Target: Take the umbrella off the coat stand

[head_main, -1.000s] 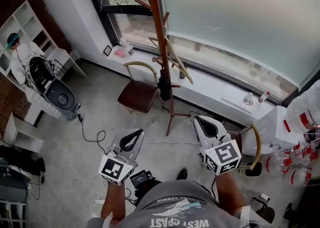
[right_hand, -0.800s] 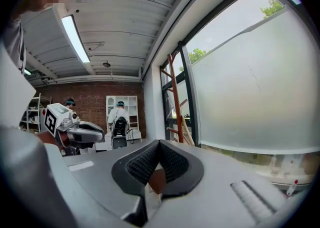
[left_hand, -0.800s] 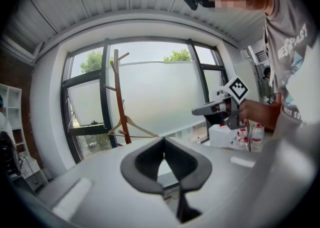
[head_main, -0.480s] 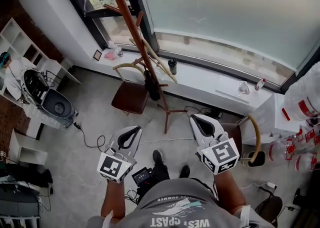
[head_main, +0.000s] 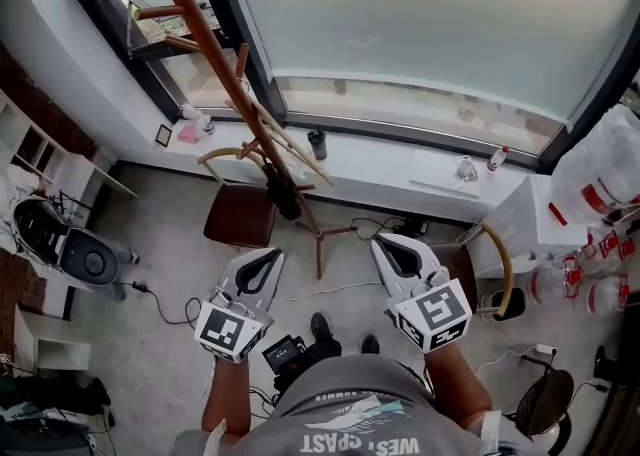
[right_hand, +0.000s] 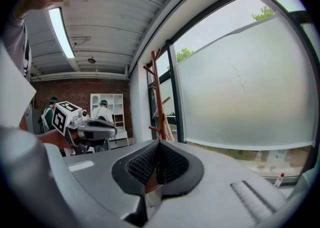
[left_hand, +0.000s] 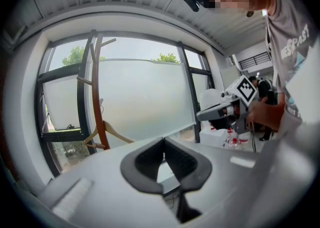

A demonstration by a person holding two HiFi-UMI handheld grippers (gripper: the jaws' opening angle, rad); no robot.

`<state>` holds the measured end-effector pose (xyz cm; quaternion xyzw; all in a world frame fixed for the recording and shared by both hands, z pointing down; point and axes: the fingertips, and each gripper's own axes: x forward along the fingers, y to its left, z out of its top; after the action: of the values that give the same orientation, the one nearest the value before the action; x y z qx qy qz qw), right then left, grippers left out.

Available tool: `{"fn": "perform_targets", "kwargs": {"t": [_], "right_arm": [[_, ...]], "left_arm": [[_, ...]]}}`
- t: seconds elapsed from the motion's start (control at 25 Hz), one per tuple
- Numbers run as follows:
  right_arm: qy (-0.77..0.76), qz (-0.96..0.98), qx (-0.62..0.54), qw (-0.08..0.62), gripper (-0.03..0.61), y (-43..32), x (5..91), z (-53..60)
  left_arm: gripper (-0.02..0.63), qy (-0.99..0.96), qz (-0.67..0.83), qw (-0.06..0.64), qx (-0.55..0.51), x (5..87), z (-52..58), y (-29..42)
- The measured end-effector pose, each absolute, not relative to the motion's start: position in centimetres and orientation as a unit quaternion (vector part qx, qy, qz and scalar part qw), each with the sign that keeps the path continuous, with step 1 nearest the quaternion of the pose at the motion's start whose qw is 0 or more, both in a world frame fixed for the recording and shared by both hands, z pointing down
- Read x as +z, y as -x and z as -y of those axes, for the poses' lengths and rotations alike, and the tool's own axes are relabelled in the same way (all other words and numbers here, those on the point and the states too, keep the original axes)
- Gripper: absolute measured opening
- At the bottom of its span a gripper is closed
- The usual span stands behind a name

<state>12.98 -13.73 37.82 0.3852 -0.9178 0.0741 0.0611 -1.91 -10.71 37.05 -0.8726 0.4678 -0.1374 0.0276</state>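
The brown wooden coat stand (head_main: 258, 116) rises by the window, its foot on the floor ahead of me. A black folded umbrella (head_main: 283, 190) hangs low on it, beside a pale wooden hanger (head_main: 283, 142). My left gripper (head_main: 268, 257) and right gripper (head_main: 386, 243) are held side by side short of the stand's foot, both shut and empty. In the left gripper view the closed left gripper (left_hand: 164, 141) points right of the stand (left_hand: 97, 97). In the right gripper view the stand (right_hand: 157, 92) is straight ahead of the right gripper (right_hand: 159, 145). Neither gripper view shows the umbrella.
A brown chair (head_main: 239, 215) stands left of the stand's foot; another chair (head_main: 492, 266) is at my right. The white windowsill (head_main: 410, 170) carries a dark bottle (head_main: 317, 142) and small items. Cables (head_main: 170, 304) lie on the floor. A round grey machine (head_main: 88, 260) sits far left.
Both grippers have moved forward toward the coat stand, which now appears nearer and further left in the head view. Both jaws stay closed.
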Motion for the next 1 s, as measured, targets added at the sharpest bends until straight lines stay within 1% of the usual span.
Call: {"fn": "perform_targets", "kwargs": {"t": [0.36,1.0], "right_arm": [[-0.422,0.9,0.074,0.079,0.002,-10.1,37.9,17.0],[-0.466,0.876,0.06,0.107,0.002,-2.1,37.7,22.4]], "left_arm": [[0.003,0.888,-0.439,0.029,-0.131,38.2,15.7,5.9],[0.003,0.907,-0.407,0.015,-0.106,39.8,23.0,14.5]]}}
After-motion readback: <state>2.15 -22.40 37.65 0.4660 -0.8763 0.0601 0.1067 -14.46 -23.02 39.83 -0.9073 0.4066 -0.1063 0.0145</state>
